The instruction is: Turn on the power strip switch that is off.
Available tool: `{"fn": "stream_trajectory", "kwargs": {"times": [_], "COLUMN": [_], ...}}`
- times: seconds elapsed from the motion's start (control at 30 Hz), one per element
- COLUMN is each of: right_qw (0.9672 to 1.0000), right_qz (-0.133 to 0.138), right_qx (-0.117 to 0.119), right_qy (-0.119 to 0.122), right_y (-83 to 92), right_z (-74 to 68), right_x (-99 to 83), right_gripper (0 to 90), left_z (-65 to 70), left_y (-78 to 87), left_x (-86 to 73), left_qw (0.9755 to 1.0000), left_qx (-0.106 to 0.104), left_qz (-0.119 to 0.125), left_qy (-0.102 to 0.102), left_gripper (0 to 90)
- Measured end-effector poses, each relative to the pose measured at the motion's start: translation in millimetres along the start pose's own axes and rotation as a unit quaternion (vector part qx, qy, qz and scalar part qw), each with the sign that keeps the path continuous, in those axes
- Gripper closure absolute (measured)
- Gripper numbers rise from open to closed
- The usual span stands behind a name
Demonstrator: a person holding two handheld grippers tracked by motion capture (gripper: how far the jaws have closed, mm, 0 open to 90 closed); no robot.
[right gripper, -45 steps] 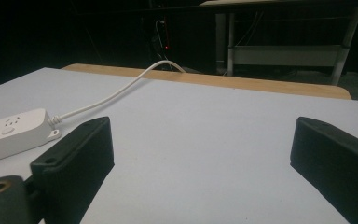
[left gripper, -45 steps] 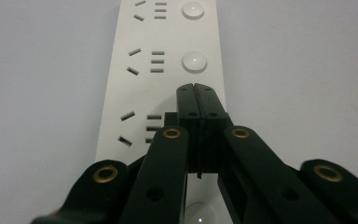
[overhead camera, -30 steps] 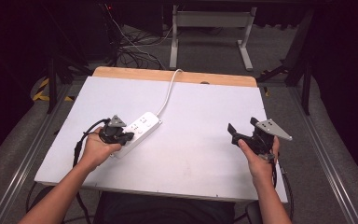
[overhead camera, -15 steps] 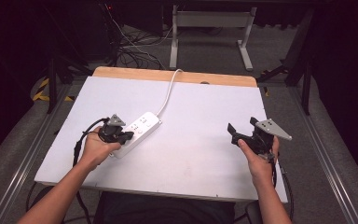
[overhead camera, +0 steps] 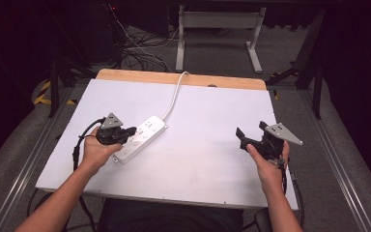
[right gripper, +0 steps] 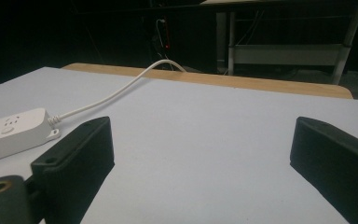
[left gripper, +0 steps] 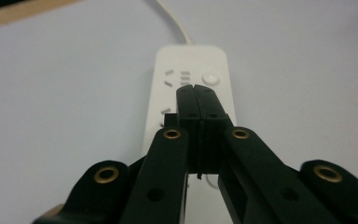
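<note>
"Where was the white plastic power strip (overhead camera: 142,137) lying?"

"On the left half of the white table (overhead camera: 207,145), its long axis slanting away from the person toward the far right, its white cord (overhead camera: 174,99) trailing off the far edge."

"And the left claw (left gripper: 196,91)?"

"Directly over the strip, pinched fully together with nothing between the jaws, tips pointing along its length and just short of the round button (left gripper: 210,77). I'd guess a press was coming."

"The right claw (overhead camera: 252,136)?"

"Well apart on the right side, jaws spread wide, empty."
</note>
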State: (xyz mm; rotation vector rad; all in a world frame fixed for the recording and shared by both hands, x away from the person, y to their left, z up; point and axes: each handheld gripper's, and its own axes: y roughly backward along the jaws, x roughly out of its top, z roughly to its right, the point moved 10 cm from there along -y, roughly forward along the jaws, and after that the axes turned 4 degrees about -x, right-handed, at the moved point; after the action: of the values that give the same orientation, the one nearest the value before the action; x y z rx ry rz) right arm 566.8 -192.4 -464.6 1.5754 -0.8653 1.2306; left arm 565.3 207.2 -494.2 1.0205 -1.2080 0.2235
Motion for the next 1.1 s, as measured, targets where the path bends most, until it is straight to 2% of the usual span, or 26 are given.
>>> {"fn": "stream_trajectory", "kwargs": {"times": [0.1,0.17,0.2,0.23,0.3,0.4,0.47,0.53,0.6,0.63,0.7,0.77,0.93,1.1], "right_qw": [1.0000,1.0000,1.0000,1.0000,1.0000,1.0000,1.0000,1.0000,1.0000,1.0000,1.0000,1.0000,1.0000,1.0000], "right_qz": [0.000,0.000,0.000,0.000,0.000,0.000,0.001,0.001,0.002,0.002,0.002,0.002,0.001,0.001], "right_qx": [-0.001,0.000,0.000,0.000,-0.001,0.000,0.000,0.000,0.000,-0.001,-0.001,0.000,0.003,0.006], "right_qy": [0.000,0.000,0.000,0.000,0.000,0.000,0.001,0.001,0.000,0.000,0.000,0.000,0.000,0.001], "right_y": [-0.3,-0.2,-0.2,0.1,0.3,0.5,0.6,1.1,1.3,1.2,1.1,0.8,-0.7,-2.1], "right_z": [0.2,0.2,0.2,0.1,0.2,-0.2,-0.3,-0.3,0.0,0.0,0.0,-0.5,-1.8,-3.1], "right_x": [-0.1,-0.2,-0.2,-0.1,-0.1,0.0,0.1,0.3,0.4,0.3,0.4,0.5,0.5,0.5], "right_gripper": [6.6,6.6,6.6,6.6,6.6,6.6,6.6,6.6,6.7,6.6,6.7,6.7,6.7,6.7], "left_z": [-6.2,-9.7,-12.4,-12.4,-13.8,-15.8,-17.1,-19.4,-25.1,-29.2,-37.2,-42.5,-51.7,-57.6], "left_y": [6.2,11.2,15.1,15.1,22.0,34.3,45.7,60.3,75.4,82.8,95.0,102.8,113.5,114.7], "left_x": [7.6,12.7,16.3,16.3,21.9,27.9,30.6,32.1,32.9,32.5,29.7,23.9,16.5,13.1], "left_qw": [0.9991,0.9976,0.9959,0.9959,0.9928,0.9868,0.9817,0.9753,0.9670,0.9620,0.9534,0.9487,0.9421,0.9408], "left_qx": [0.023,0.039,0.053,0.053,0.071,0.098,0.115,0.134,0.157,0.172,0.197,0.215,0.237,0.244], "left_qz": [0.034,0.057,0.071,0.071,0.095,0.128,0.150,0.173,0.197,0.207,0.221,0.222,0.224,0.220], "left_qy": [0.006,0.012,0.012,0.012,0.013,0.016,0.021,0.030,0.039,0.047,0.060,0.068,0.079,0.083], "left_gripper": [90.0,90.0,90.0,90.0,90.0,90.0,90.0,90.0,90.0,90.0,90.0,90.0,90.0,90.0]}}
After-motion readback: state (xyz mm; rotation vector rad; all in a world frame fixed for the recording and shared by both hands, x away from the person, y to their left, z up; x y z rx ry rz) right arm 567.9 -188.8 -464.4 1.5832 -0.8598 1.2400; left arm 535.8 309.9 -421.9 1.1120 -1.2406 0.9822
